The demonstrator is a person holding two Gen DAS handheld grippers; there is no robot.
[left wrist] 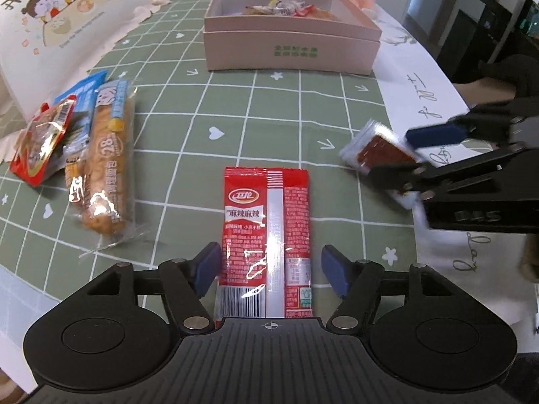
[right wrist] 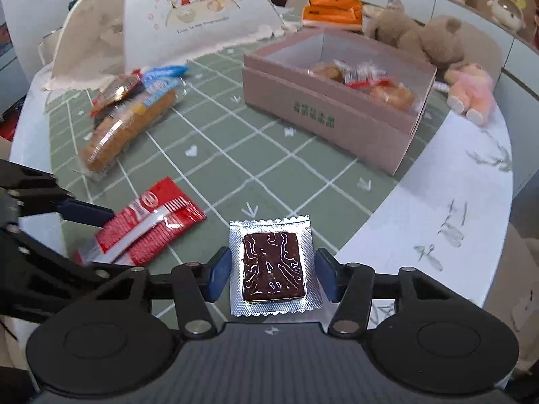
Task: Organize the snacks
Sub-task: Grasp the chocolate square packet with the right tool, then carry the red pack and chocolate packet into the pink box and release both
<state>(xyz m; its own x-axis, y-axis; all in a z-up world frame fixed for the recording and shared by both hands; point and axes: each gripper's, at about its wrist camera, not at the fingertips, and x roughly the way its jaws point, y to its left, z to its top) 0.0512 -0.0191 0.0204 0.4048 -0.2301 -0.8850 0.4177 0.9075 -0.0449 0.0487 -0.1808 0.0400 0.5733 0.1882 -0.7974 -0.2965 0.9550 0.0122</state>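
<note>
The pink box [right wrist: 323, 118] holds wrapped snacks [right wrist: 363, 77], while on the desk [left wrist: 269, 128] the left tongs [left wrist: 271, 271] straddle a red packet [left wrist: 266, 235], spread apart, and the right tongs [right wrist: 273, 276], likewise apart, flank a silver-edged brown square [right wrist: 273, 266].

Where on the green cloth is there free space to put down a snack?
Bare cloth lies between the pink box and the red packet, and right of the bread roll. The left side near the roll is crowded with packets.
</note>
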